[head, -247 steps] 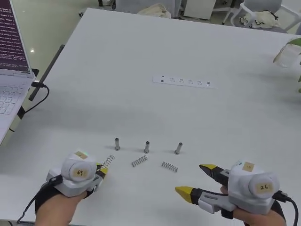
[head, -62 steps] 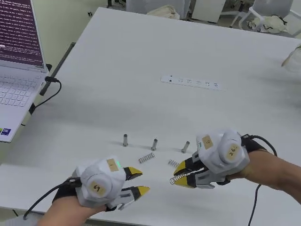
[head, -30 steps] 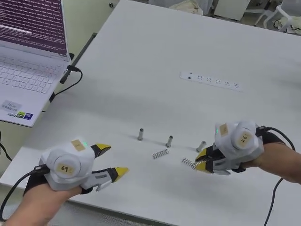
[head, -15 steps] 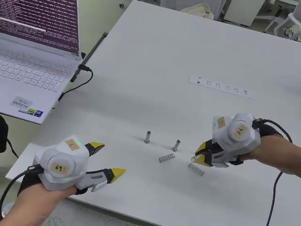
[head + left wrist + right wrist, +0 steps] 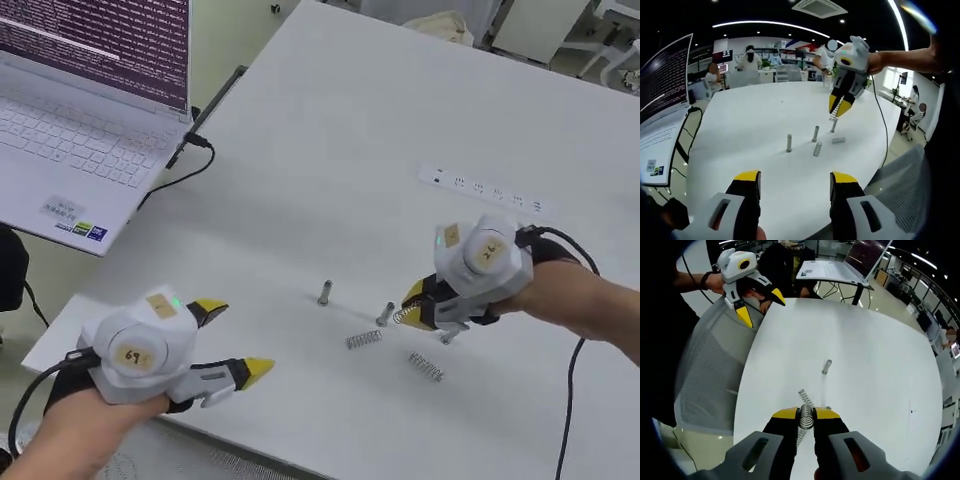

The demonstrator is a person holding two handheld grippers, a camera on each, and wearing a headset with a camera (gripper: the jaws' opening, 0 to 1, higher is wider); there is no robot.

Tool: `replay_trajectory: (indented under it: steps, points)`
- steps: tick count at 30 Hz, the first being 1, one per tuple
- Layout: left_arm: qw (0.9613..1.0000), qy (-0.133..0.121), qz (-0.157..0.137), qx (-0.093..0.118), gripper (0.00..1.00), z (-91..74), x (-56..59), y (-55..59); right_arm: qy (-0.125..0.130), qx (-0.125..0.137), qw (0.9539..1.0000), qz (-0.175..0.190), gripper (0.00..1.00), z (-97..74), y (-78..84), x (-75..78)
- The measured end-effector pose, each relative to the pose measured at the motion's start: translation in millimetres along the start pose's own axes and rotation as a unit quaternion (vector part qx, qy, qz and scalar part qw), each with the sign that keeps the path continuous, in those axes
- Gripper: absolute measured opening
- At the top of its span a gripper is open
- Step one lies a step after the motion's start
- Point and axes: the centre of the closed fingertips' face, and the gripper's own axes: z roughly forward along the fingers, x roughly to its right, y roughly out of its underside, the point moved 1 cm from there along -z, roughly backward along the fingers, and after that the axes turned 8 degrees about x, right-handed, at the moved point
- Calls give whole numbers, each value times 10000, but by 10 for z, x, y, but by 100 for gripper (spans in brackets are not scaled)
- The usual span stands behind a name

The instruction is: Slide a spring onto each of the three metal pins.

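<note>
Right gripper [image 5: 414, 308]: jaws clamped on a spring [image 5: 805, 415], held off the worktop [image 5: 330, 130] just beside the middle pin [image 5: 384, 314]. Left pin [image 5: 324, 292] stands free; right pin [image 5: 834, 125] stands close by the gripper. Loose spring [image 5: 364, 339] lies just on the near side of the middle pin; second loose spring [image 5: 425, 366] lies closer to the near edge.

Left gripper [image 5: 235, 338]: jaws apart, holding nothing, at the near edge toward the left corner, well apart from the pins.

Bare worktop runs from the pins to the power strip [image 5: 485, 190]. Laptop [image 5: 90, 130] sits beyond the left edge.
</note>
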Motion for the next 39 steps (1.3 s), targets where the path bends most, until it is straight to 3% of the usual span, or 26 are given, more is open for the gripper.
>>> replay_trajectory:
  steps: [13, 23, 39]
  points:
    - [9999, -45, -66, 78, 52, 23, -15, -42, -130, -96, 9996, -252, 9, 220, -226, 175]
    - [9998, -62, -150, 86, 52, 16, -21, -3, -184, -121, 9990, -382, 9, 329, -369, 281]
    - [9997, -102, -187, 94, 54, 10, -58, -10, -318, -167, 9981, -505, 9, 560, -489, 317]
